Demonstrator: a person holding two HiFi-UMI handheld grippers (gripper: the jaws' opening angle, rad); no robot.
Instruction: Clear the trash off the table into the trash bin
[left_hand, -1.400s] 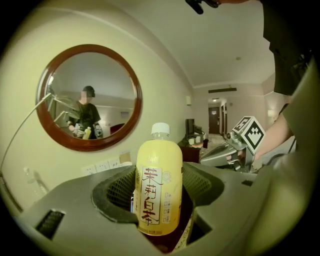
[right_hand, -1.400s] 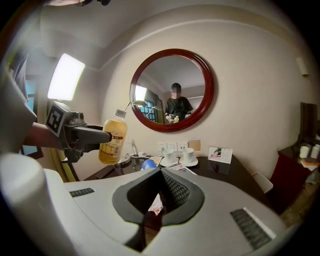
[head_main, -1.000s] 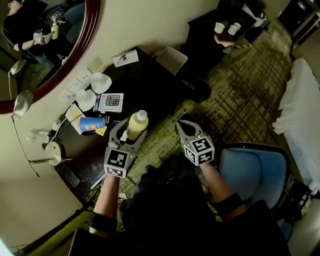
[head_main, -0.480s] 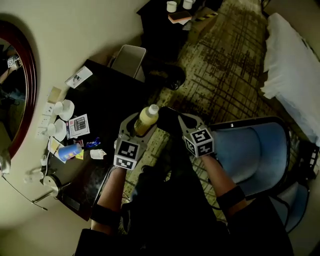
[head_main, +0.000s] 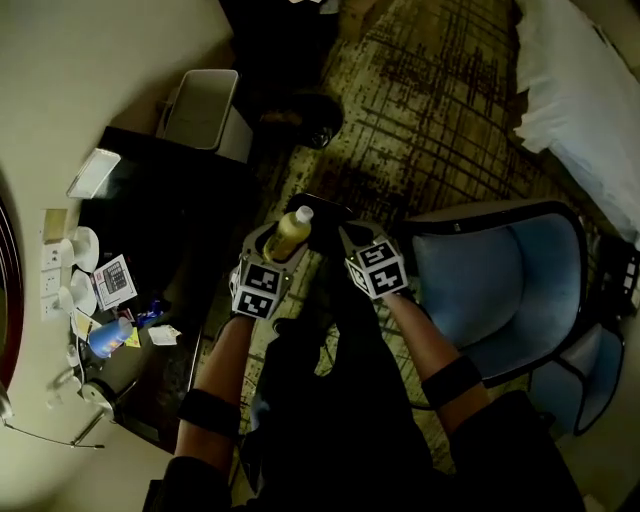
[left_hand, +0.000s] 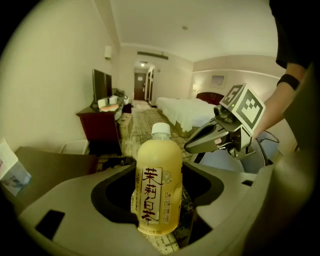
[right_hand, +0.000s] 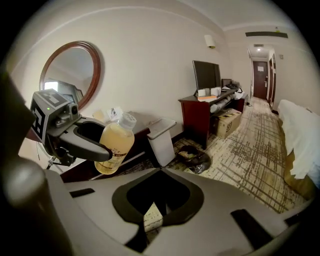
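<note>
Scraps (head_main: 163, 335) on the table (head_main: 175, 215) are too small to identify.

Head view underexposed and dim, dark wooden table (head_main: 190, 215) lost in shadow, cream wall (head_main: 100, 60) lit brightest, gripper views brighter, glow noted from small ceiling lamp (left_hand: 143, 64) in far corridor, black circular vignette, edges bowed by wide-angle distortion, yellow plastic bottle with white cap (left_hand: 159, 185) rendered sharp, nearest foreground softened.

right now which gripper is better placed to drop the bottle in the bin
Left. The left gripper is shut on the yellow bottle and sits nearer the trash bin; the right gripper is shut and empty.
</note>
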